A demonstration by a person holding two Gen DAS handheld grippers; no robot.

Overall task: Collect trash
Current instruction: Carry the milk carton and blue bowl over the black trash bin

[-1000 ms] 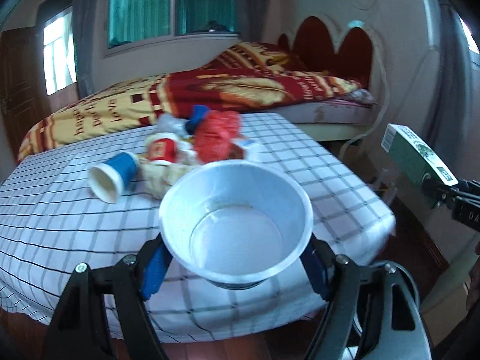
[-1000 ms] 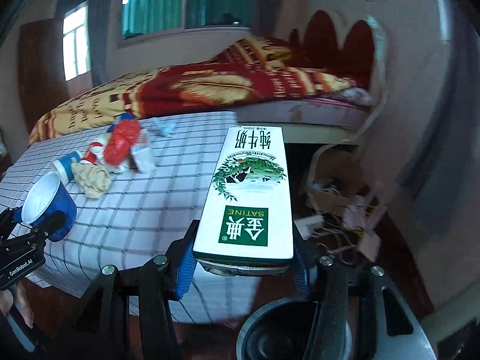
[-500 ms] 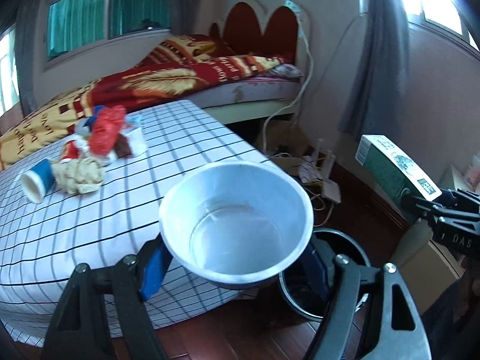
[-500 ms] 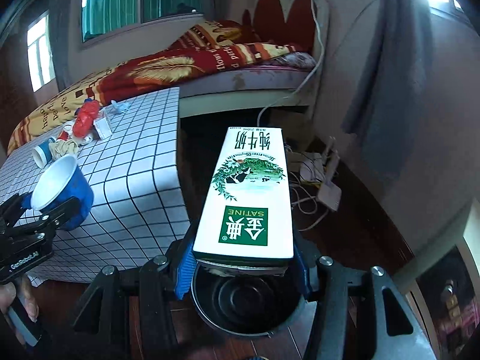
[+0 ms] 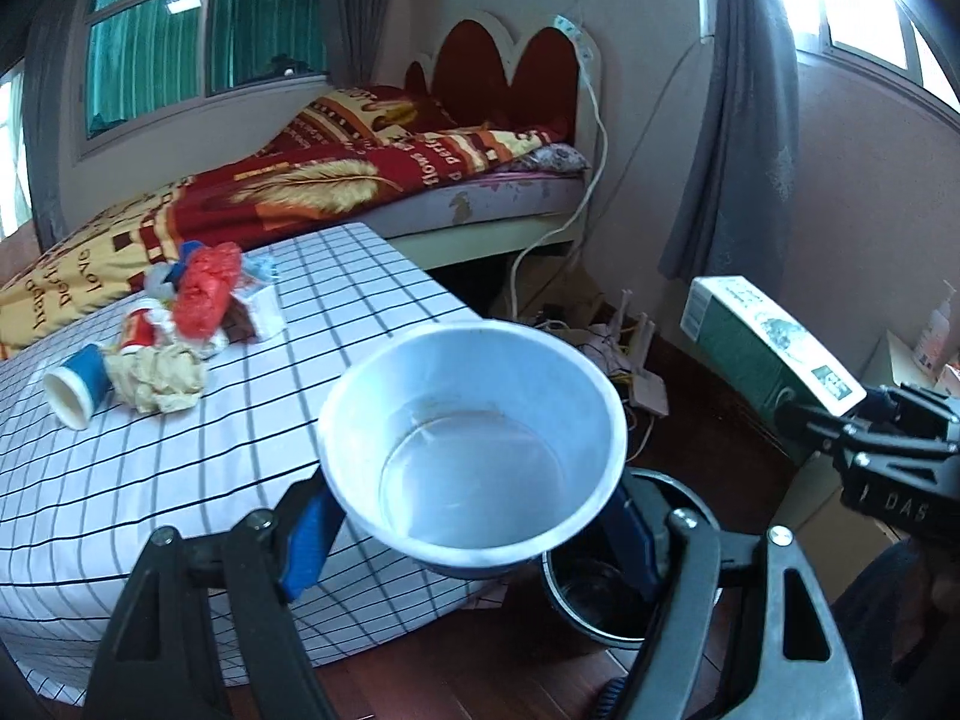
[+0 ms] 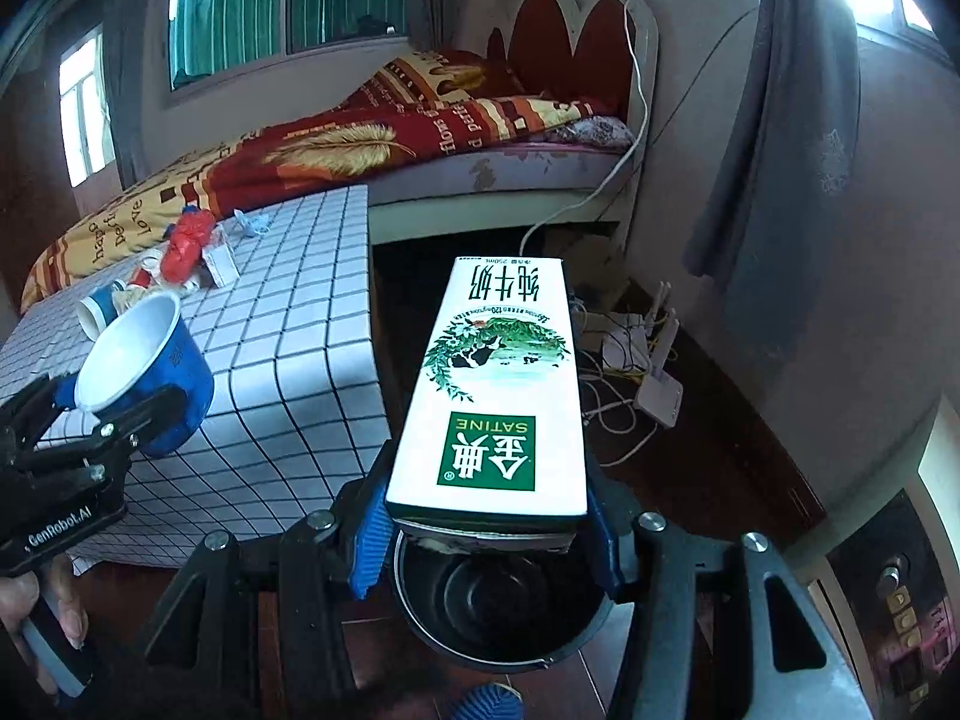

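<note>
1. Left gripper (image 5: 474, 531): blue pads pinching a blue paper cup (image 5: 474, 450) by its sides, white inside, wide round rim turned toward the camera, empty, a faint brownish ring near the bottom.
2. Same cup in the right wrist view (image 6: 144, 369): blue outside with a small print, tilted, held beyond the table's edge, above the floor.
3. Right gripper (image 6: 486, 531): blue ribbed pads clamped on the near end of a milk carton (image 6: 492, 384), long, white, with a green label, a picture of a cow among leaves and Chinese characters; lying flat, pointing away from the camera.
4. Below the carton: a dark round trash bin (image 6: 498, 606) on the wooden floor, open, the carton's near end over its mouth.
5. On the checked tablecloth (image 5: 180, 456), well apart from both grippers: a second blue cup (image 5: 78, 387) lying on its side, a crumpled beige paper (image 5: 159, 384), a red plastic bag (image 5: 207, 291), a small white box (image 5: 264, 312).
6. Behind the table: a bed (image 5: 336, 186) with a red and yellow blanket.
</note>
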